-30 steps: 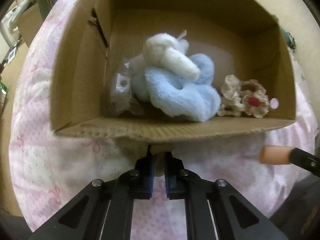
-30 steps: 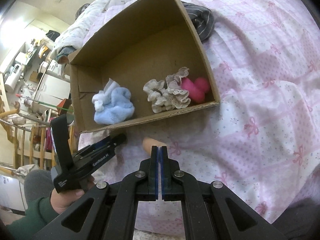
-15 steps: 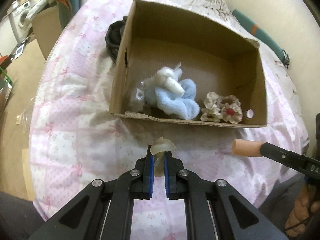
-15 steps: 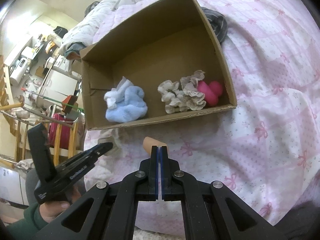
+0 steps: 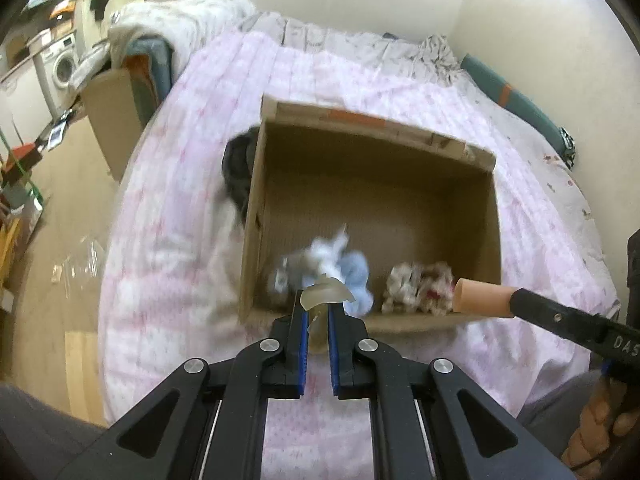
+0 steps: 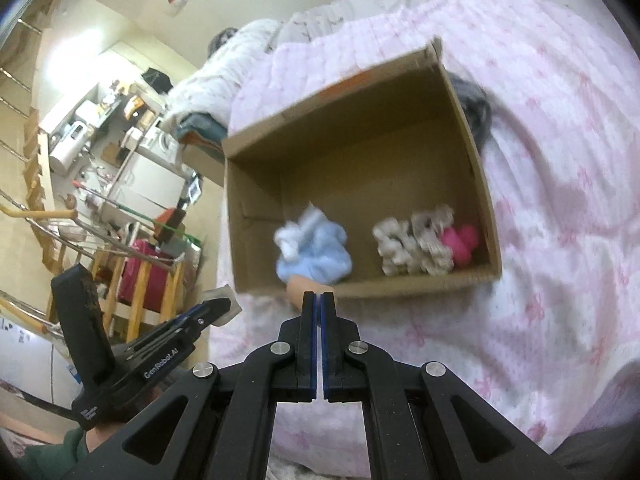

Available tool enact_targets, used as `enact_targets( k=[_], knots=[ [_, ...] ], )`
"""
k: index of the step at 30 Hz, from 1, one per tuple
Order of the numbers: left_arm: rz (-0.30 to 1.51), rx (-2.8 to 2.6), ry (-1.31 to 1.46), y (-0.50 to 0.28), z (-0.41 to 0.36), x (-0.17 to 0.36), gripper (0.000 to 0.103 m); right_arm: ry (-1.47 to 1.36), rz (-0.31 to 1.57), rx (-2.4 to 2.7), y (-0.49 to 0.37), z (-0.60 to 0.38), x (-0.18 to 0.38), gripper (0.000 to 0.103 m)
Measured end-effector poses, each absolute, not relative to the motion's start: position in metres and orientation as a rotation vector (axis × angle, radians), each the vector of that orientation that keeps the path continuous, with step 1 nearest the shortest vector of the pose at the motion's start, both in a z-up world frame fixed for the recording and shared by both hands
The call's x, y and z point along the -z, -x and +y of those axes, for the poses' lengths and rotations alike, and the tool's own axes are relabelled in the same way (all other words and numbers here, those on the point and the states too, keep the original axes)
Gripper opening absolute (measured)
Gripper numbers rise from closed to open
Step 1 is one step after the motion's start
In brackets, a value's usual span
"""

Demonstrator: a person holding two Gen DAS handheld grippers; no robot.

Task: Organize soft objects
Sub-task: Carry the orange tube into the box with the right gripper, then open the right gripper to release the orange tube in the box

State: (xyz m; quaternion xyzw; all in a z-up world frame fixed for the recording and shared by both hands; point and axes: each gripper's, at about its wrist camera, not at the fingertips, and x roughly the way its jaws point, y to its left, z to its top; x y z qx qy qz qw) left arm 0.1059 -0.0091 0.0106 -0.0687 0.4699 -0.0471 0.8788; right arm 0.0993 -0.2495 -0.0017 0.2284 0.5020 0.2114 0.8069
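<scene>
An open cardboard box [image 5: 492, 216] [image 6: 476, 168] lies on a pink bedspread. Inside it are a blue-and-white plush [image 5: 352, 268] [image 6: 316, 252], beige lace scrunchies [image 5: 416, 288] [image 6: 416, 244] and a pink soft toy [image 6: 464, 244]. My left gripper [image 5: 316, 312] is shut on a small translucent soft piece [image 5: 326, 294], held above the bed before the box's near wall. It also shows in the right wrist view [image 6: 218, 308]. My right gripper [image 6: 319, 300] is shut on a peach-coloured soft tube [image 6: 306, 290] [image 5: 482, 296], near the box's near wall.
A dark striped cloth [image 5: 236, 168] [image 6: 476, 112] lies against the box's far side. The pink bedspread [image 6: 560, 240] spreads around the box. A folded quilt [image 5: 180, 12] sits at the bed's head. Furniture and clutter [image 6: 120, 208] stand beside the bed.
Both grippers have pulled back and up from the box, so it looks smaller and farther. Each stays shut on its object. The view is motion-blurred.
</scene>
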Motion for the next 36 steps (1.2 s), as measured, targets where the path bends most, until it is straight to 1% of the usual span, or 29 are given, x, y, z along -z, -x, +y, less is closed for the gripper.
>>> enact_targets(
  k=[3, 9, 15, 24, 31, 33, 35, 36],
  knots=[
    [0.958, 0.108, 0.117, -0.121, -0.020, -0.022, 0.008, -0.481, 1.050, -0.449, -0.110, -0.253, -0.007, 0.003],
    [0.976, 0.096, 0.066, -0.152, -0.049, -0.012, 0.008, -0.479, 0.997, -0.419, -0.135, -0.266, -0.014, 0.003],
    [1.015, 0.082, 0.046, -0.173, -0.070, 0.005, 0.008, -0.491, 1.004, -0.382, -0.151, -0.276, 0.012, 0.003],
    [1.074, 0.073, 0.025, -0.192, -0.087, 0.034, 0.010, -0.585, 1.091, -0.335, -0.168, -0.284, 0.049, 0.003],
    [1.086, 0.070, 0.019, -0.197, -0.089, 0.043, 0.014, -0.598, 1.127, -0.363, -0.175, -0.278, 0.058, 0.003],
    [1.084, 0.071, 0.027, -0.197, -0.089, 0.045, 0.017, -0.593, 1.131, -0.367, -0.174, -0.276, 0.058, 0.003],
    [1.080, 0.072, 0.037, -0.197, -0.089, 0.045, 0.024, -0.584, 1.126, -0.371, -0.175, -0.274, 0.056, 0.003],
    [1.077, 0.066, 0.035, -0.197, -0.089, 0.044, 0.025, -0.589, 1.121, -0.376, -0.175, -0.274, 0.055, 0.003]
  ],
)
